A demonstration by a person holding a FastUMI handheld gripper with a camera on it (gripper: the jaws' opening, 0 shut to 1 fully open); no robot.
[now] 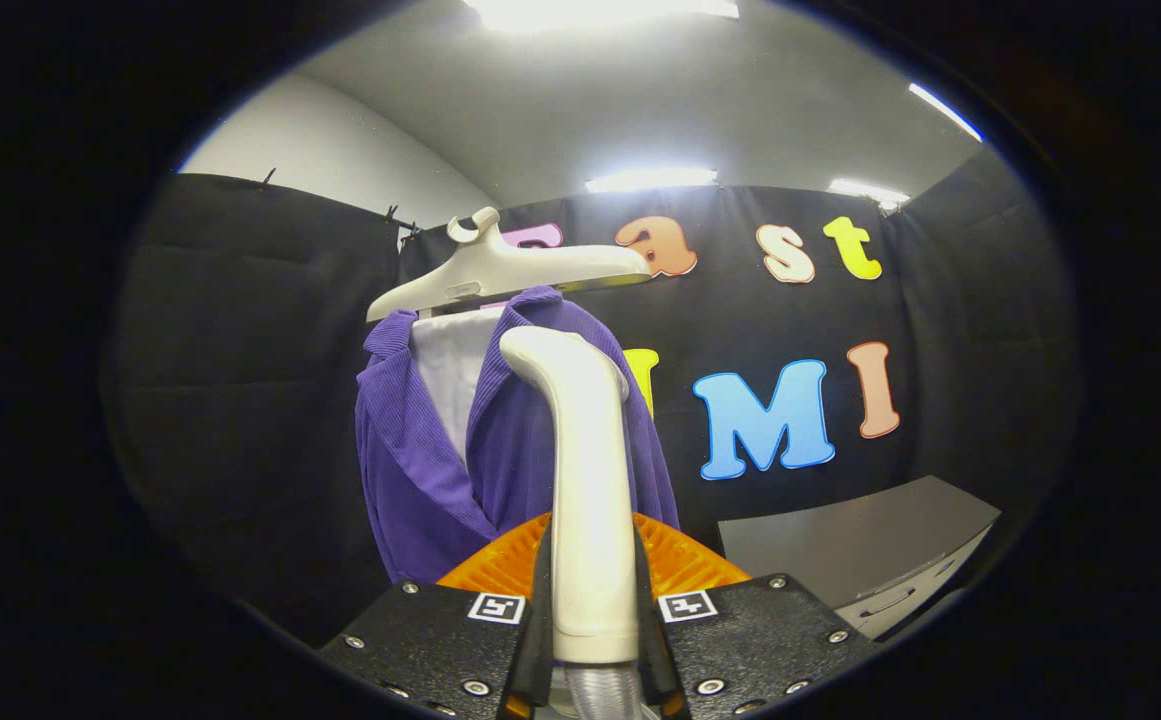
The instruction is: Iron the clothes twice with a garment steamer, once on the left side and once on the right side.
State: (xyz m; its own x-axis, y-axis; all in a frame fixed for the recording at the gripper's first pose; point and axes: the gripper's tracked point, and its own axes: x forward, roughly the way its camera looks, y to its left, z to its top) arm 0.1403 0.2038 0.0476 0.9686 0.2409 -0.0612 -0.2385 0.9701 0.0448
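My gripper [592, 620] is shut on the cream handle of the garment steamer [588, 470], which rises upright between the two fingers [540, 610]. Its curved head points at a purple corduroy jacket [410, 470] just beyond. The jacket hangs open over a white inner layer [450, 370] on a cream hanger [510, 270]. The steamer head sits in front of the jacket's right front panel, near the collar; whether it touches the cloth I cannot tell. A clear ribbed hose [595, 695] leaves the handle's lower end.
A grey cabinet or counter [860, 545] with a drawer handle stands low to the right of the jacket. Black cloth walls close the booth behind and on both sides. Ceiling lights shine overhead.
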